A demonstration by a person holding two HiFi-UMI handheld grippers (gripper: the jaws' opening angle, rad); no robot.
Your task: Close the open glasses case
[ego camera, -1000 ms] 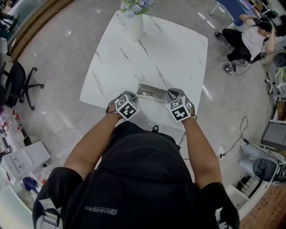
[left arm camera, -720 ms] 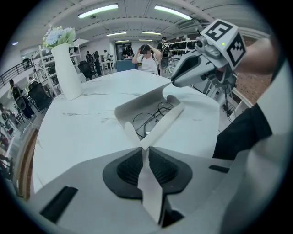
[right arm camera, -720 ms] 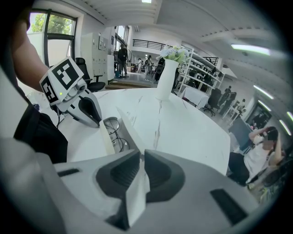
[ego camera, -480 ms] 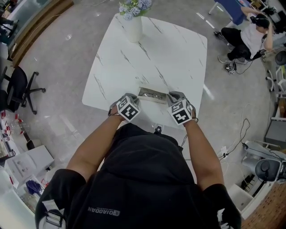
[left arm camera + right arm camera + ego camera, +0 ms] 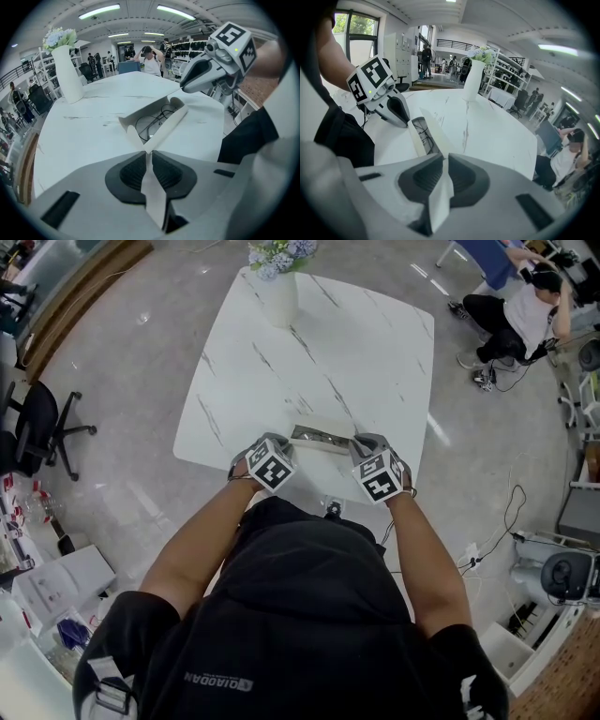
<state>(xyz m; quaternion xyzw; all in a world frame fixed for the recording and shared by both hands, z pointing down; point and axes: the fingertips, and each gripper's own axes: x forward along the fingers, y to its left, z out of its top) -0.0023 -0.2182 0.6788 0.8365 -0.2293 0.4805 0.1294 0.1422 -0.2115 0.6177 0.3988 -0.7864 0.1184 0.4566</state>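
One open glasses case (image 5: 323, 437), held at both ends, on a white worktop (image 5: 281, 371).
Case lies at the worktop's near edge, glasses (image 5: 154, 122) visible inside. Left gripper (image 5: 147, 152) at the case's left end, jaws pressed together on a thin white flap of the case. Right gripper (image 5: 442, 157) at its right end, clamped likewise. Vase (image 5: 281, 296) well beyond the case.

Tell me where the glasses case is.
In the head view the glasses case lies on the table, at its near edge, between the left gripper and right gripper, each pinching one end.
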